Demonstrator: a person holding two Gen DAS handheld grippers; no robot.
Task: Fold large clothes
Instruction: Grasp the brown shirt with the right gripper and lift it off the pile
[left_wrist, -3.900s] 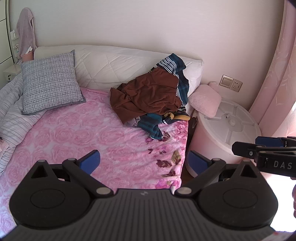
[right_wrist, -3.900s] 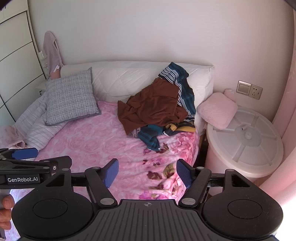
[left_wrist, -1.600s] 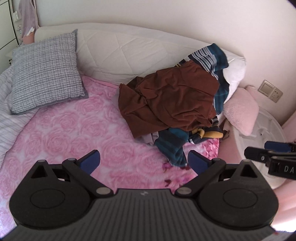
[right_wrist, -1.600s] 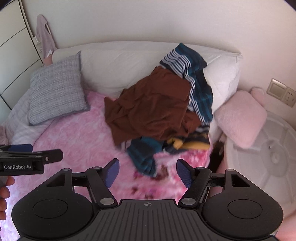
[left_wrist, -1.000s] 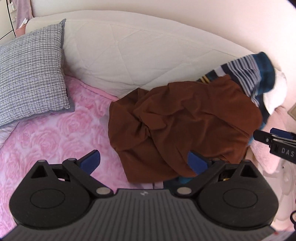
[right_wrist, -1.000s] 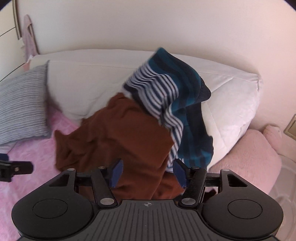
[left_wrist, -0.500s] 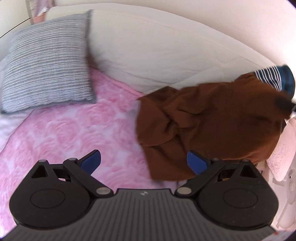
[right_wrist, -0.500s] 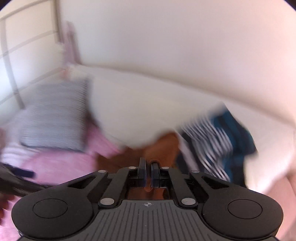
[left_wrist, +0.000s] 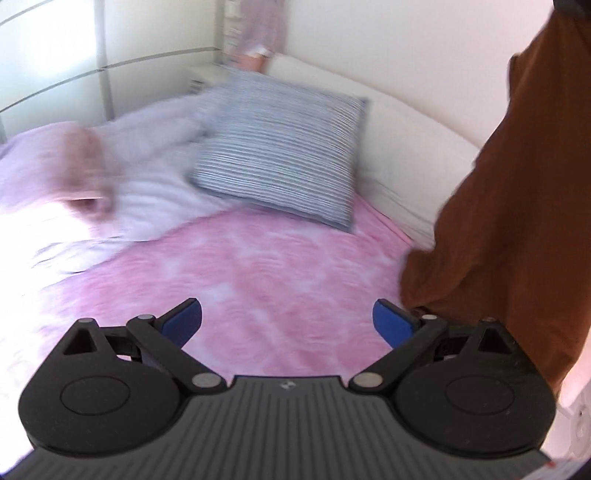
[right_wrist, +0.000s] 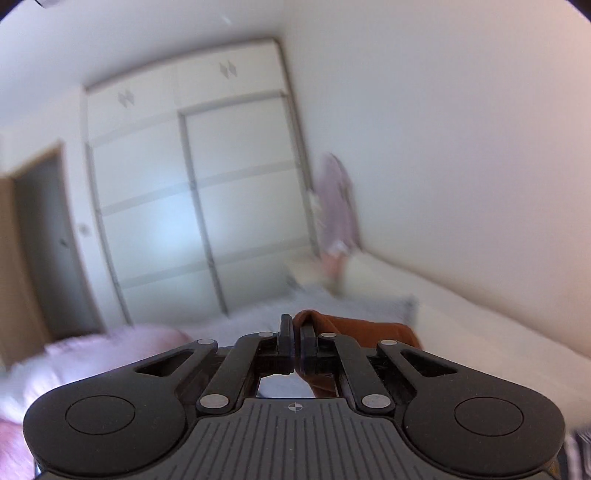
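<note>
One pinch only on the brown garment (left_wrist: 517, 221), right at a bunched edge: could slip free, or drag out twisted, with so little cloth between the jaws and the rest hanging loose. Could also land in a heap on the bed (left_wrist: 258, 266) unless a second corner gets caught. Right gripper (right_wrist: 295, 350) held high and pointing almost level toward the far wardrobe (right_wrist: 192, 192), jaws together and clamped on a fold of the brown cloth. Left gripper (left_wrist: 288, 325) tilted down over the pink bedcover, jaws wide apart and holding nothing, right pad just beside the hanging hem. Garment suspended at the right of the left wrist view, lower end near the bedcover; grey striped pillow (left_wrist: 280, 162) far left against the white headboard (left_wrist: 406, 122).
</note>
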